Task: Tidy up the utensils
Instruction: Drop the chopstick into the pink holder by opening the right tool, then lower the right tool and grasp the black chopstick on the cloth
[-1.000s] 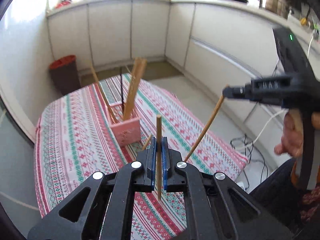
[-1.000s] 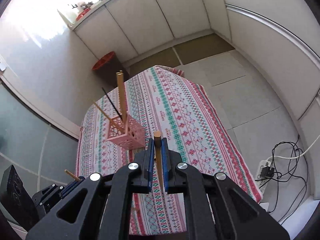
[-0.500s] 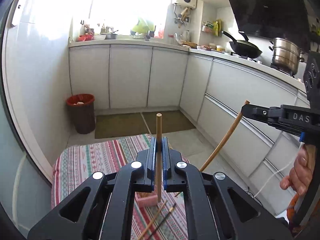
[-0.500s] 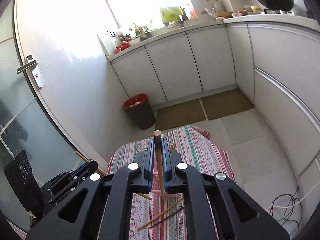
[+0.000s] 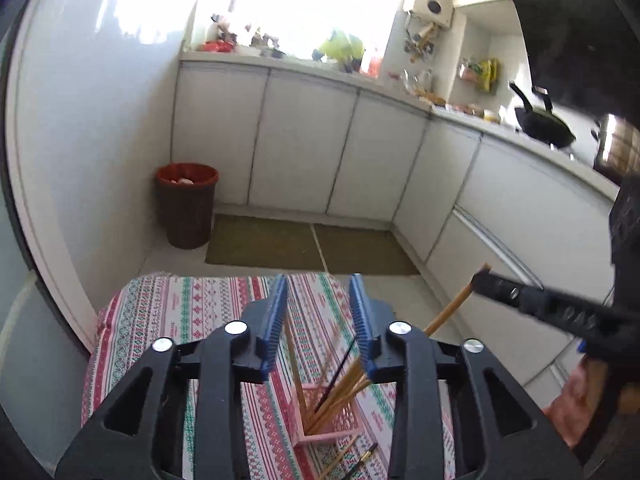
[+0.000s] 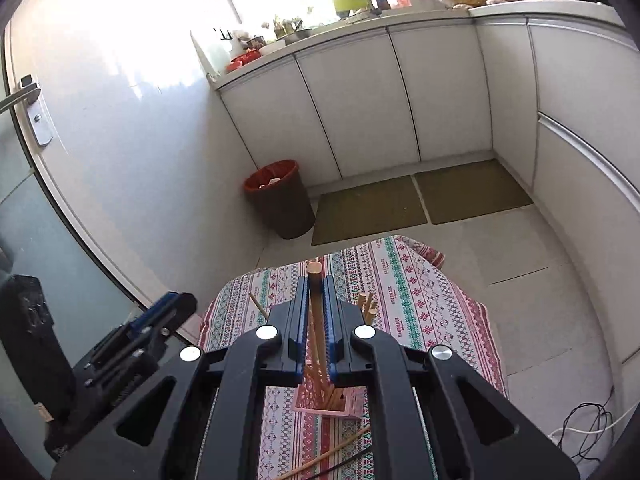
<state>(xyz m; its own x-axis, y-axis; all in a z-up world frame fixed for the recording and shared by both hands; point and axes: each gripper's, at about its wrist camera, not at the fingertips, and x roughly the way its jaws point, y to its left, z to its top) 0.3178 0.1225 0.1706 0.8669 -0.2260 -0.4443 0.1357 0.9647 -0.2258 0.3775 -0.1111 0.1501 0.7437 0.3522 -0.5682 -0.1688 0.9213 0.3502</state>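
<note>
A pink lattice utensil holder [image 5: 332,424] stands on the patterned tablecloth [image 5: 192,308], directly below both grippers. Several wooden chopsticks [image 5: 340,388] and one black one lean inside it. My left gripper [image 5: 318,324] is open and empty above the holder. My right gripper [image 6: 316,312] is shut on a wooden chopstick [image 6: 316,320], held upright with its lower end down in the holder [image 6: 340,400]. The right gripper also shows in the left wrist view [image 5: 520,292], holding that chopstick [image 5: 452,308]. The left gripper shows at the left of the right wrist view [image 6: 160,320].
Two loose chopsticks, one wooden and one black [image 5: 352,456], lie on the cloth in front of the holder. They also show in the right wrist view [image 6: 332,456]. A red-rimmed waste bin [image 5: 186,204] stands on the floor beyond the table, by white cabinets [image 5: 304,148].
My left gripper has opened and let go of its wooden chopstick, which now stands in the holder. Both grippers have come down closer over the holder; the right one still grips its chopstick.
</note>
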